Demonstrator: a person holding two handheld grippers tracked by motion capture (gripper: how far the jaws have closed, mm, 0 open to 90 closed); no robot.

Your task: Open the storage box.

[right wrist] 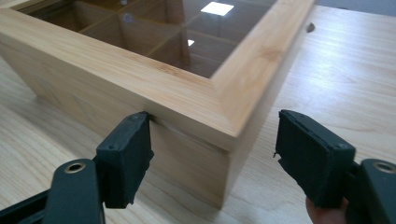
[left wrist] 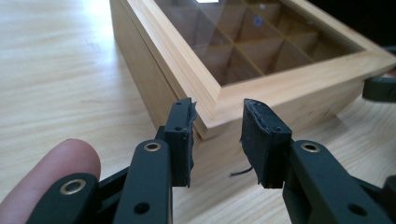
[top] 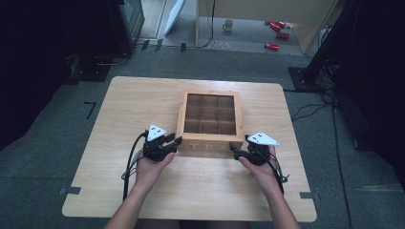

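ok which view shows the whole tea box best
The high view: the tea box is seen whole from above, with its glass lid, the grid of compartments and the lettering on its front. The left gripper view shows one near corner between open jaws; the right gripper view shows the other.

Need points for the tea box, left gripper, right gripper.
tea box (top: 210,144), high view, on its near front wall with the lettering.
left gripper (left wrist: 217,140), left gripper view, midway between its two open jaw tips.
right gripper (right wrist: 212,156), right gripper view, midway between its open jaw tips, at the box's corner.
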